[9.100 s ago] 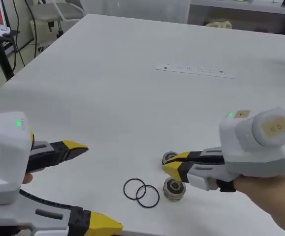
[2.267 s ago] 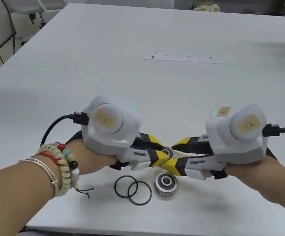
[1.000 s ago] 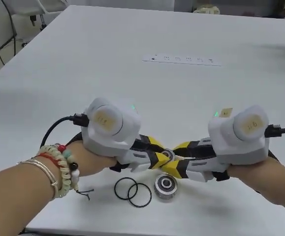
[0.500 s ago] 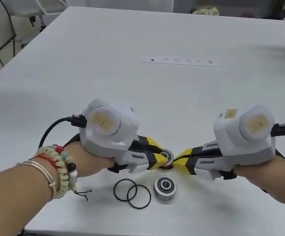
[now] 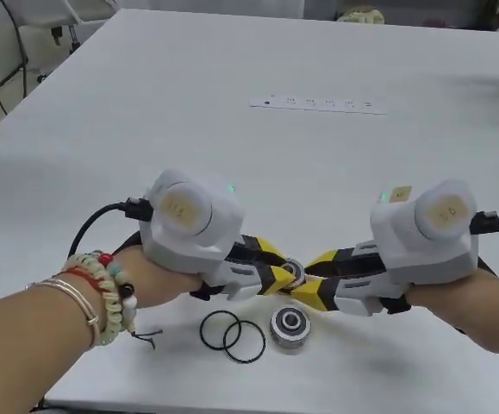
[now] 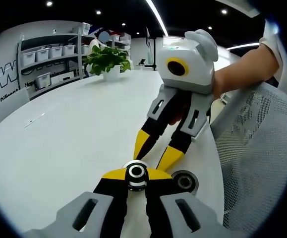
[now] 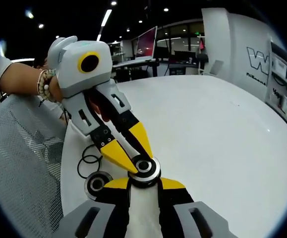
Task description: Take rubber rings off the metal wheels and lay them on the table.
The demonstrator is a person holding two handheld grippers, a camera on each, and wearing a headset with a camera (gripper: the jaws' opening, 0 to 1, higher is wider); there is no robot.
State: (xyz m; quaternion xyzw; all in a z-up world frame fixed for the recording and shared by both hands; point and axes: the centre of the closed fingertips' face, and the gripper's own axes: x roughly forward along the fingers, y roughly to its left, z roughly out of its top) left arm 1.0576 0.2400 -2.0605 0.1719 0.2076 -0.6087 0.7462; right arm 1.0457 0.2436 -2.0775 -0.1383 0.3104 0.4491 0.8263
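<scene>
White desk [image 5: 232, 129] carries all of it, with the work going on near its front edge. The left claw [image 5: 277, 274] reaches in from the left, the right claw [image 6: 156, 152] from the right, and they point at each other along one side-to-side line, tips nearly meeting. Between those tips, raised just off the desk, is a wheel [image 7: 147, 169]. The left claw is clamped across its rim, as the left gripper view shows plainly. The right claw's jaws stand a narrow gap apart with their tips at the opposite side of the rim; whether they have bitten onto anything I cannot tell. The wheel lies flat, face up, its axle roughly upright, so its rim is turned outward to both claws. It has no long axis to speak of. A dark band round the rim looks like a ring, though it is too small to be sure. I judge the right claw is the one free to peel it, pulling away from the left. A second wheel [image 5: 290, 327] rests on the desk just in front of the tips, also face up. Two black rings [image 5: 232, 335] lie overlapping just to its left.
</scene>
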